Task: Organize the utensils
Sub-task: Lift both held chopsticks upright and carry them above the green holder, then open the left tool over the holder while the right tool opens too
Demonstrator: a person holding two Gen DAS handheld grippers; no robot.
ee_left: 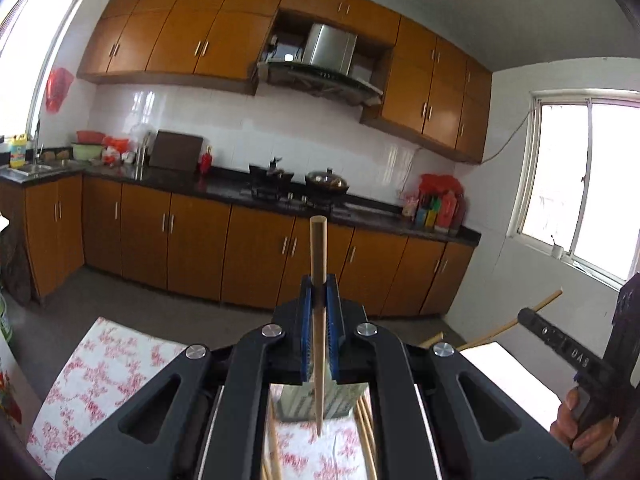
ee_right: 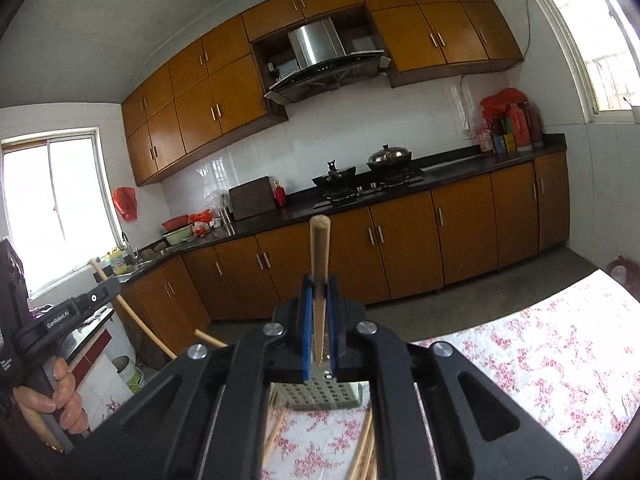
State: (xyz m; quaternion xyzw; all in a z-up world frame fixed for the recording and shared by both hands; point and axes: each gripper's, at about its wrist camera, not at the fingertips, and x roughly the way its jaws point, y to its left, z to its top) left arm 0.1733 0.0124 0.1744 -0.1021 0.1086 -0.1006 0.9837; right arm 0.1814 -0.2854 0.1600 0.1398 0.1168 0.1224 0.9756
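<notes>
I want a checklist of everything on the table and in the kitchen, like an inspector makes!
Surface: table under a floral cloth, pink on white.
Job's things: one chopstick in the left gripper, another chopstick in the right gripper; loose chopsticks lie on the cloth beside a perforated metal holder.
Clutter: nothing seen on the bare cloth.
Grippers: both shut, each on its chopstick, raised above the table.
Cables: a wire hangs on the wall by the window.
Surroundings: orange cabinets, range hood, lidded wok on the stove.
</notes>
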